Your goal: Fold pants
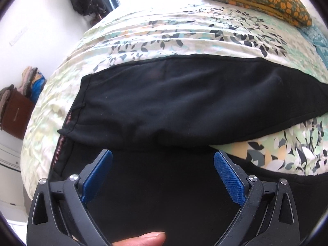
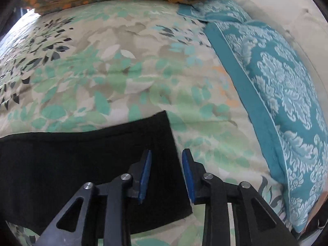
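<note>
While black pants (image 1: 174, 102) lie on bed (image 1: 143, 34), left hand-held gripper (image 1: 163, 160) released wide, right hand-held gripper (image 2: 166, 160) half-closed astride hem, unclamped.

light: daylight blew out your left view's top | blur: your right view was a bit smeary | edges: heavy fisheye bending, dark corners

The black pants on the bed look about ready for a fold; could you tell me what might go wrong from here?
1. The right gripper straddles the hem edge of the black pants; closing there may catch only one layer, or the bedspread too.
2. The left gripper hangs wide open above the waistband end, gripping nothing, so a one-sided lift could skew the fold.
</note>
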Demonstrator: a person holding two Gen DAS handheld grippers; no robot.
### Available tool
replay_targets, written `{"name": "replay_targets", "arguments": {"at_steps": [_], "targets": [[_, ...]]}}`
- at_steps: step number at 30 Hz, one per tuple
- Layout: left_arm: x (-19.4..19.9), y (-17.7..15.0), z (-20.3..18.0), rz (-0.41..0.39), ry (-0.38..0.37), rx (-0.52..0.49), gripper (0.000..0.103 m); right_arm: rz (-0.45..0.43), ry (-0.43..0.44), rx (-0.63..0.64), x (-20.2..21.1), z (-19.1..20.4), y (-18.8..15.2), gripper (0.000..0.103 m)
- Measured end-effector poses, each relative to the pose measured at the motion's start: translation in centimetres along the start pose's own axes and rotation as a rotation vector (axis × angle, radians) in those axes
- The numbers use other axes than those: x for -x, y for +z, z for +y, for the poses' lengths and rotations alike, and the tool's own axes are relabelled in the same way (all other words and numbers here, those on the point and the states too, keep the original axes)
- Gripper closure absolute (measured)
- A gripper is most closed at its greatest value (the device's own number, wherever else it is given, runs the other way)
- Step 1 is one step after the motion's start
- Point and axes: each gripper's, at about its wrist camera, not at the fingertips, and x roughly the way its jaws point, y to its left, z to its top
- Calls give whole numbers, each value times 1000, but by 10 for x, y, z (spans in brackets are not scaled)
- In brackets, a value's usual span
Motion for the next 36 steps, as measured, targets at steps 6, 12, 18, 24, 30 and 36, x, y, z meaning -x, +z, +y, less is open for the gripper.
{"name": "replay_targets", "arguments": {"at_steps": [6, 12, 18, 24, 30, 36], "targets": [[-27, 59, 28, -110, 20, 44, 3, -184, 302, -6, 68, 48, -26, 34], [-140, 97, 41, -88, 311, -67, 0, -76, 482, 267, 47, 197, -75, 34], [-136, 114, 135, -63, 347, 216, 2, -107, 282, 202, 31, 165, -90, 2], [-107, 92, 107, -87, 1, 204, 2, -110, 642, 223, 92, 226, -90, 2], [-127, 76, 98, -74, 159, 61, 1, -155, 573, 468, 92, 327, -131, 0], [-82, 63, 149, -73, 118, 141, 2, -105, 668, 324, 153, 302, -150, 1]]}}
